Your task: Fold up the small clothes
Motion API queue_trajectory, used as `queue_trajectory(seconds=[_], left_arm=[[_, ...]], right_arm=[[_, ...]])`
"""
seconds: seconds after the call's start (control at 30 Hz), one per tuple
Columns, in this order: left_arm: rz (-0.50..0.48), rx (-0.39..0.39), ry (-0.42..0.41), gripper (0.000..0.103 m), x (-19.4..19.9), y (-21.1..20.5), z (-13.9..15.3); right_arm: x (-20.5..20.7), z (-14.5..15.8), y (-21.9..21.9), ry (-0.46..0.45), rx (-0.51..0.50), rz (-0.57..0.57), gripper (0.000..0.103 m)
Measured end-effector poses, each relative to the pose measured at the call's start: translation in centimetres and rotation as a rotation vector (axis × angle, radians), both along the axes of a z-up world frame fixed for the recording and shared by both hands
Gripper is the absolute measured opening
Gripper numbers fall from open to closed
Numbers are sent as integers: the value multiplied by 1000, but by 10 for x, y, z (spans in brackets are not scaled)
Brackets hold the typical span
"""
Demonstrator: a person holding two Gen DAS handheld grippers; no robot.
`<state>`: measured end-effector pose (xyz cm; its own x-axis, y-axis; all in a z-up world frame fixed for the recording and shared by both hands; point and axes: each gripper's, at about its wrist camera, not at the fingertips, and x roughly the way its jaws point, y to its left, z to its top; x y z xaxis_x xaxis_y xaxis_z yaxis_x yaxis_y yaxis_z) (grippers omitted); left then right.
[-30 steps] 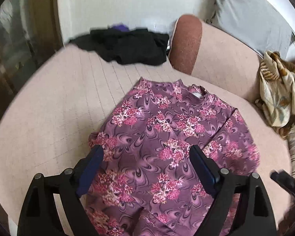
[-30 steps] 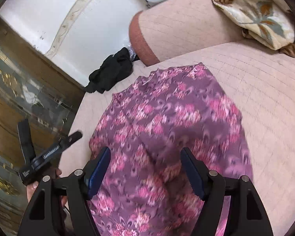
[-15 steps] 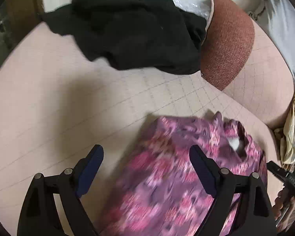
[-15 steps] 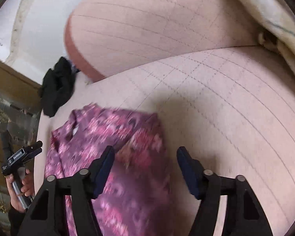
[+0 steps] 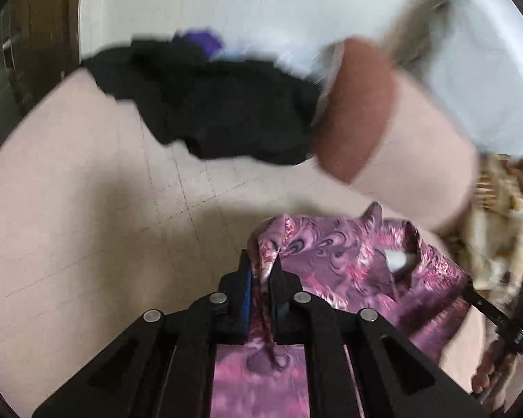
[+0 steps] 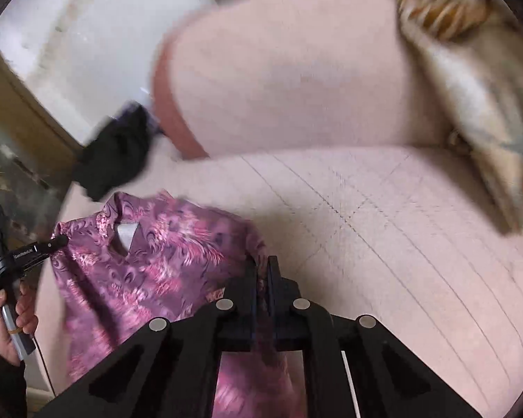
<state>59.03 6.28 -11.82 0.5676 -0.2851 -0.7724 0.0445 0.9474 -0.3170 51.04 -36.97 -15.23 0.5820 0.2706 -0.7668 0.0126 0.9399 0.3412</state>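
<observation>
A purple top with pink flowers [image 5: 359, 271] lies on the pink quilted seat [image 5: 87, 216], collar toward the backrest. My left gripper [image 5: 261, 268] is shut on its left shoulder corner, cloth pinched between the pads. In the right wrist view the same top [image 6: 150, 264] lies to the left, and my right gripper [image 6: 261, 271] is shut on its right shoulder edge. The left gripper [image 6: 57, 242] shows at that view's left edge, in a hand. The right gripper shows partly at the left wrist view's right edge [image 5: 470, 296].
A heap of black clothes [image 5: 219, 111] lies at the back of the seat by the white wall. A brown-edged pink cushion [image 5: 359, 111] stands as backrest. A beige leaf-print cloth [image 6: 470, 80] lies to the right.
Both grippers moved up to the top's shoulders and closed on the cloth; a second ago they were open above the garment's lower part.
</observation>
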Motion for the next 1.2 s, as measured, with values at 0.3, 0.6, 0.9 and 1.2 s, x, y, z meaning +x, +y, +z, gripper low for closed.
queue_trajectory(seconds=[0.3, 0.6, 0.9, 1.2], left_arm=[[-20, -46, -50, 8, -231, 51, 5], [164, -232, 205, 46, -312, 77, -94], [159, -437, 193, 69, -350, 71, -70], [200, -193, 255, 31, -285, 28, -93]], right_arm=[[-228, 34, 17, -84, 78, -2, 5], [-315, -59, -7, 124, 219, -303, 16], [-346, -59, 4, 46, 484, -276, 73], [-306, -101, 28, 180, 501, -245, 21]])
